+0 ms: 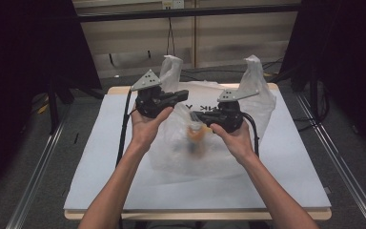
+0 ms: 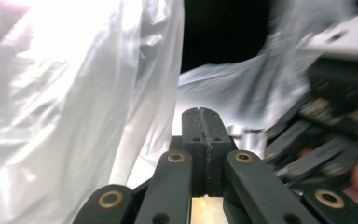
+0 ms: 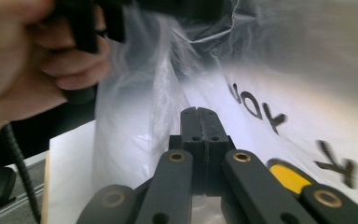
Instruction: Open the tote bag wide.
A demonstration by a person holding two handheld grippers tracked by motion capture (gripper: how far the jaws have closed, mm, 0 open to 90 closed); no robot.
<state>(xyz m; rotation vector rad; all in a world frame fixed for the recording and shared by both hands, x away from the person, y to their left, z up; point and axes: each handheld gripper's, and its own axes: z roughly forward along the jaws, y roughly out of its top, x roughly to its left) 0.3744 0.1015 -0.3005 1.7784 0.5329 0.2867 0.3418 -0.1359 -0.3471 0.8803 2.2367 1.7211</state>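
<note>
From above, you hold the left gripper and the right gripper raised over the middle of the white desk, their tips turned in toward each other and close together. Under and behind them lies a clear plastic bag, its 2 handles standing up at the far side, 1 behind each gripper. Something orange shows through the plastic near the bag's middle; what it is cannot be told from here.

Your left gripper view adds what the high view cannot: the 2 black jaws are pressed flat together, closed, with nothing seen between them. A wall of bag plastic hangs on the left, and the other gripper sits blurred at the right.

Your right gripper view shows its jaws closed the same way, with nothing seen between them. Black lettering printed on the bag runs to the right, a yellow thing lies just beside the jaws, and your left hand fills the upper left.
</note>
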